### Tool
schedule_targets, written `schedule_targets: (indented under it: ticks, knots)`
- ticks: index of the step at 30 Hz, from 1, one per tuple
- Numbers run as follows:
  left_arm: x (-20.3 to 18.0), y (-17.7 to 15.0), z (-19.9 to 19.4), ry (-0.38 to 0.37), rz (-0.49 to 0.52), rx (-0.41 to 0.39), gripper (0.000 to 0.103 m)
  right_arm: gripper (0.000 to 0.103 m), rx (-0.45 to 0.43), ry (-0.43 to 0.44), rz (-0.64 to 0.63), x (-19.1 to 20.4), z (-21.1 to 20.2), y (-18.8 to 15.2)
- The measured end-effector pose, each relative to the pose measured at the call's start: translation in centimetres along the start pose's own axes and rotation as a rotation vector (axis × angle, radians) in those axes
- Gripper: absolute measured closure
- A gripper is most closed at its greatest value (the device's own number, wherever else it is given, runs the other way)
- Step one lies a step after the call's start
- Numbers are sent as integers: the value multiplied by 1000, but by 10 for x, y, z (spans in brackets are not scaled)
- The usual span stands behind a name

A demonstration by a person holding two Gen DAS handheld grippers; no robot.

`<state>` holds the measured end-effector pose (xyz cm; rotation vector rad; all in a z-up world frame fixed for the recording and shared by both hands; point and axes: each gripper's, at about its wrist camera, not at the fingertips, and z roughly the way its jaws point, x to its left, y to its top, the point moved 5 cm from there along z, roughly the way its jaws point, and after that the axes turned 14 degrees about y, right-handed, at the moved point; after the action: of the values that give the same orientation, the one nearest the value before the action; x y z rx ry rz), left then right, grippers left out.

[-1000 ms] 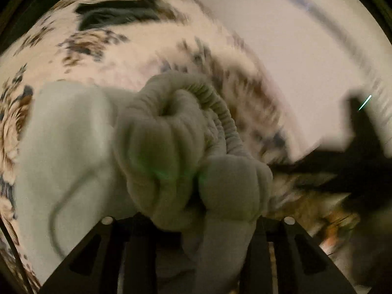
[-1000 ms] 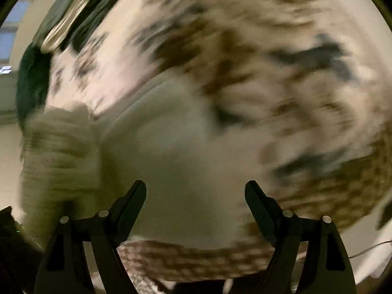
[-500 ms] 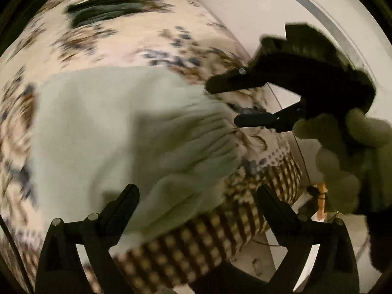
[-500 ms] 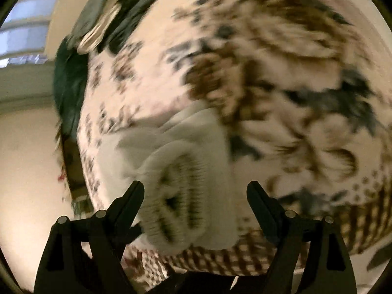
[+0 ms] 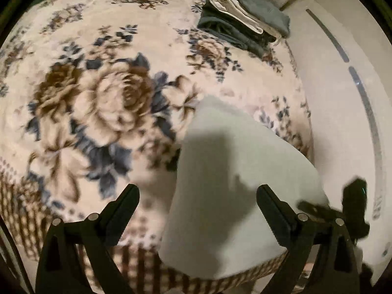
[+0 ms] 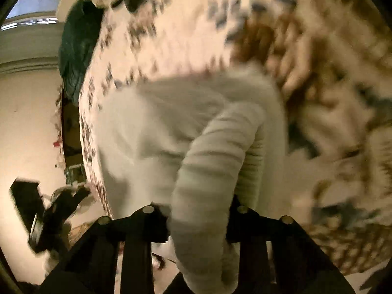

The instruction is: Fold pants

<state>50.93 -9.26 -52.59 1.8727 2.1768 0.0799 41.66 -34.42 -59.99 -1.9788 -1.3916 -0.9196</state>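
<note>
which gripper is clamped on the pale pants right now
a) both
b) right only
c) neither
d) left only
b: the right gripper has just been closing and its fingers pinch the ribbed band of the pale pants, while the left gripper hangs wide open above the pants with nothing pressed between its fingers.

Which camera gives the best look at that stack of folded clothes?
The left wrist view: the stack of folded clothes sits sharp at the far end of the bed. The right wrist view shows only a blurred corner of it, top left.
</note>
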Motion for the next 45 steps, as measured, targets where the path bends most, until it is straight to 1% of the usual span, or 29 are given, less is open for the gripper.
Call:
schedule_targets:
  ticks: [3, 5, 7, 9, 11, 13, 15, 16, 17, 18, 20, 24, 25, 26, 27, 28, 30, 31, 32, 33, 34, 36, 37, 38, 40, 42, 43, 44, 45]
  knots:
    - [-22, 14, 28, -62, 2, 50, 6, 74, -64, -79, -2, -17, -45, 4]
    - [-42, 18, 53, -110, 14, 104, 6, 74, -62, -135, 34, -47, -53, 7]
    - [-58, 19, 79, -105, 41, 153, 6, 73, -40, -155, 118, -87, -41, 8]
    - [-68, 18, 106, -107, 74, 202, 2, 72, -2, -148, 191, -124, -16, 7]
    - [-64, 17, 125, -107, 50, 238, 1, 68, 13, -153, 218, -143, 3, 6]
    - [-54, 23, 129, -85, 24, 265, 2, 65, 18, -125, 232, -146, 5, 6]
    - [-45, 34, 114, -78, 2, 250, 2, 54, 18, -75, 263, -143, -4, 3]
    - [-42, 39, 105, -84, -15, 236, 4, 35, 19, -55, 279, -142, -10, 0]
    - [-40, 47, 97, -112, -41, 226, 4, 12, 16, -48, 294, -140, -19, -5]
    - [-41, 54, 93, -147, -66, 227, 4, 10, 4, -47, 297, -137, -25, -7]
    - [-51, 68, 97, -198, -90, 256, 4, 10, -27, -50, 300, -132, -40, -15]
    - [-90, 89, 143, -179, 10, 341, 4, 10, -73, -22, 324, -126, -55, -17]
    - [-101, 92, 157, -166, 50, 357, 6, 10, -81, -25, 330, -128, -55, -20]
    - [-107, 93, 163, -144, 86, 349, 11, 10, -82, -24, 336, -129, -53, -24]
    - [-111, 95, 169, -105, 128, 332, 40, 10, -81, -23, 344, -133, -51, -26]
    - [-110, 97, 174, -90, 146, 325, 49, 10, -77, -22, 353, -136, -48, -27]
    - [-90, 103, 190, -92, 101, 340, 50, 10, -68, -35, 344, -143, -47, -29]
    - [-77, 102, 198, -102, 71, 359, 49, 11, -64, -88, 332, -152, -48, -31]
    - [-63, 99, 211, -126, 16, 403, 48, 12, -65, -136, 333, -163, -48, -34]
    - [-55, 95, 218, -166, -34, 436, 47, 12, -64, -113, 347, -167, -41, -32]
    - [-52, 92, 217, -180, -46, 438, 45, 12, -57, -122, 365, -172, -39, -34]
    - [-57, 91, 205, -179, -28, 410, 40, 12, -42, -192, 339, -171, -36, -34]
    - [-60, 91, 194, -187, -23, 401, 39, 12, -42, -209, 334, -166, -37, -33]
    - [-61, 91, 183, -190, -20, 391, 37, 12, -52, -199, 352, -159, -42, -34]
    - [-54, 85, 146, -186, -29, 327, 36, 12, -87, -122, 391, -142, -50, -39]
    - [-46, 69, 108, -154, -36, 265, 35, 12, -119, -46, 433, -128, -59, -54]
    - [-40, 58, 93, -133, -38, 249, 35, 12, -127, -17, 454, -123, -60, -63]
    - [-31, 38, 73, -98, -54, 237, 35, 12, -129, 37, 488, -116, -57, -74]
    - [-23, 24, 64, -73, -72, 243, 35, 12, -123, 75, 517, -113, -51, -81]
